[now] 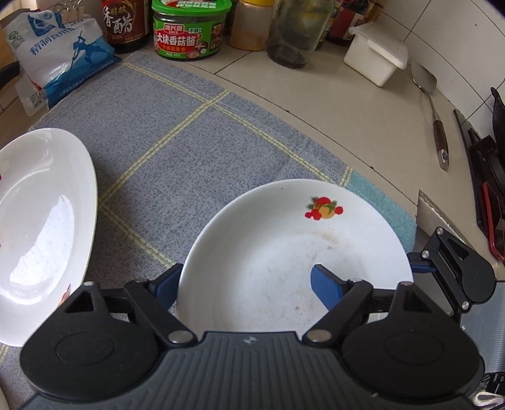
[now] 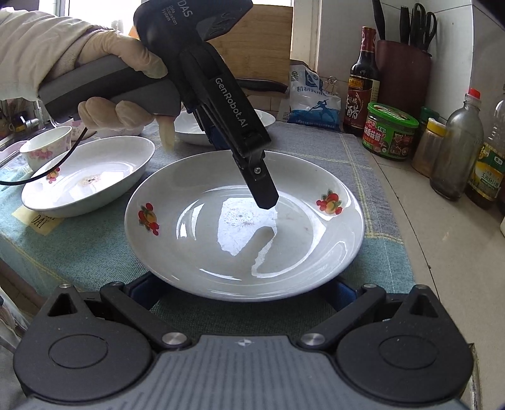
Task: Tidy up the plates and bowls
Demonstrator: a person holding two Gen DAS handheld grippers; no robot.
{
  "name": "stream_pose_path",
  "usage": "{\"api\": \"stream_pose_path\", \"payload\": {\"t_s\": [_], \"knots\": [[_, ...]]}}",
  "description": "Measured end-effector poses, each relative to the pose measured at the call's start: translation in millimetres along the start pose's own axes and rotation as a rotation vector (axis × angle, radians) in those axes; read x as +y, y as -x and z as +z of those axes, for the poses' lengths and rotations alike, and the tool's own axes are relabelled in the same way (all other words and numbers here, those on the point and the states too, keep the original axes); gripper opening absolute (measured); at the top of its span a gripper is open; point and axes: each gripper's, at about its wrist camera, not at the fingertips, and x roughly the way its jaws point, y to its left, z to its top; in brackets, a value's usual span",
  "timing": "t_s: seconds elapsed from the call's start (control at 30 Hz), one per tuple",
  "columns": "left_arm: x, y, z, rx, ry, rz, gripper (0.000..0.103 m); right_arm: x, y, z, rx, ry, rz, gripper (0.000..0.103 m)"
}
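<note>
A round white plate with fruit prints [image 1: 284, 249] [image 2: 243, 227] lies on the cloth mat. My left gripper [image 1: 246, 284] is open astride its rim: one blue finger [image 1: 326, 288] is inside the dish, the other [image 1: 167, 285] outside. In the right wrist view the left gripper [image 2: 262, 186] reaches down into the plate. My right gripper [image 2: 243, 295] is open, its fingers mostly hidden under the plate's near edge. An oval white dish [image 1: 41, 227] [image 2: 88, 173] lies to the left. Another white plate [image 2: 221, 126] and a small floral bowl [image 2: 47, 146] sit farther back.
A grey and teal cloth mat [image 1: 176, 132] [image 2: 79, 249] covers the counter. Bottles, a green-lidded jar [image 1: 189, 28] [image 2: 391, 132], a salt bag [image 1: 60, 56], a white box [image 1: 375, 53] and a spatula [image 1: 432, 110] line the back. A knife block [image 2: 404, 66] stands against the wall.
</note>
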Motion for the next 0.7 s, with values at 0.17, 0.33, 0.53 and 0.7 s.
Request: {"api": "stream_pose_path", "payload": {"t_s": [0.17, 0.33, 0.53, 0.7], "knots": [[3.0, 0.4, 8.9, 0.047, -0.014, -0.043, 0.084, -1.5, 0.6, -0.8, -0.001, 0.008, 0.011, 0.103], [9.8, -0.7, 17.6, 0.086, -0.011, -0.09, 0.084, -2.2, -0.3, 0.3, 0.004, 0.015, 0.018, 0.103], [9.0, -1.8, 19.5, 0.11, -0.023, -0.101, 0.085, -2.4, -1.7, 4.0, 0.031, 0.016, 0.02, 0.103], [7.3, -1.7, 19.0, 0.109, -0.031, -0.095, 0.085, -3.0, -3.1, 7.6, 0.056, 0.015, 0.018, 0.103]]}}
